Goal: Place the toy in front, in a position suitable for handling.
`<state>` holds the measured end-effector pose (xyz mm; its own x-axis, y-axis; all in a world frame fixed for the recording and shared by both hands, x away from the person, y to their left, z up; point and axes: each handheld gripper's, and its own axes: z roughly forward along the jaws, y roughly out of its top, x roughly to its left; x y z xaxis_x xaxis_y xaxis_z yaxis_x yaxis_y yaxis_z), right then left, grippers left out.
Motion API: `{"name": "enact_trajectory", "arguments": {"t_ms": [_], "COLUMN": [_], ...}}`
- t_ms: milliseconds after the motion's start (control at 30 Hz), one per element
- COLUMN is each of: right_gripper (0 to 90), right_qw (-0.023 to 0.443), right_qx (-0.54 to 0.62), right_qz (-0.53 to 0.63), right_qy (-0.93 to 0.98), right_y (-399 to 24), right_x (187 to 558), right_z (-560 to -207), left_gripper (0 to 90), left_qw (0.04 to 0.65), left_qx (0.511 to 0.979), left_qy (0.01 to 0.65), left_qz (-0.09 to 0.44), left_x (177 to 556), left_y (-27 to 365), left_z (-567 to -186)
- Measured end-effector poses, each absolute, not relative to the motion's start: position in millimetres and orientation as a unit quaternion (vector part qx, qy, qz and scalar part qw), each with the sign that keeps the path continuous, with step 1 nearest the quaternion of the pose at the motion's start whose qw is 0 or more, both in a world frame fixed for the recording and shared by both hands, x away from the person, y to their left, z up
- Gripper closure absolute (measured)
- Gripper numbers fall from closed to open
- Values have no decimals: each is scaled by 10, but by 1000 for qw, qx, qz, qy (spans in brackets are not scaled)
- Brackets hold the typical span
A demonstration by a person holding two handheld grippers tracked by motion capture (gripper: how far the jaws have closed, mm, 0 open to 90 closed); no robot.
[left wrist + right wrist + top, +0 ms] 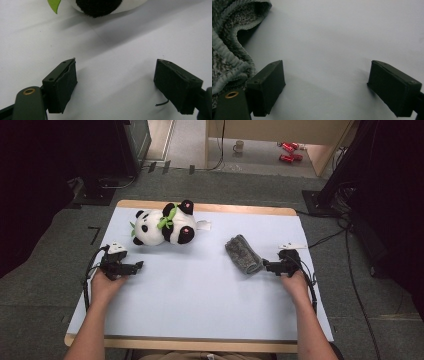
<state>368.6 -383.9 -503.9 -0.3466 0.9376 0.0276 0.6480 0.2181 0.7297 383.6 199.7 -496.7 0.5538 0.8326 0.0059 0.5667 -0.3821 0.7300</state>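
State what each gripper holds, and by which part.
Nothing is held. The left gripper and right gripper stand open and empty; the grey knitted cloth lies beside the right one.

Open table [200, 290] centre; panda [162, 225] far-left, cloth [242, 252] right.

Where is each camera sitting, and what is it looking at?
High view: above the table, looking down; forearms, left claw, right claw.
Left gripper view: on the left claw, facing the black-and-white plush panda.
Right gripper view: on the right claw, beside the folded grey knitted cloth.
Shared: panda, cloth.
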Motion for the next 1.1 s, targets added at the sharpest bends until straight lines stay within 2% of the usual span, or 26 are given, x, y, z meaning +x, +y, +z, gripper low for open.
{"name": "enact_trajectory", "arguments": {"t_ms": [1100], "right_gripper": [129], "right_qw": [218], "right_qx": [529], "right_qz": [333], "right_qy": [749], "right_y": [-3837], "right_x": [3685], "right_z": [-5040], "left_gripper": [182], "left_qw": [348], "left_qx": [808], "left_qy": [435], "left_qz": [193], "left_x": [3831], "left_y": [1989], "left_z": [-4967]}}
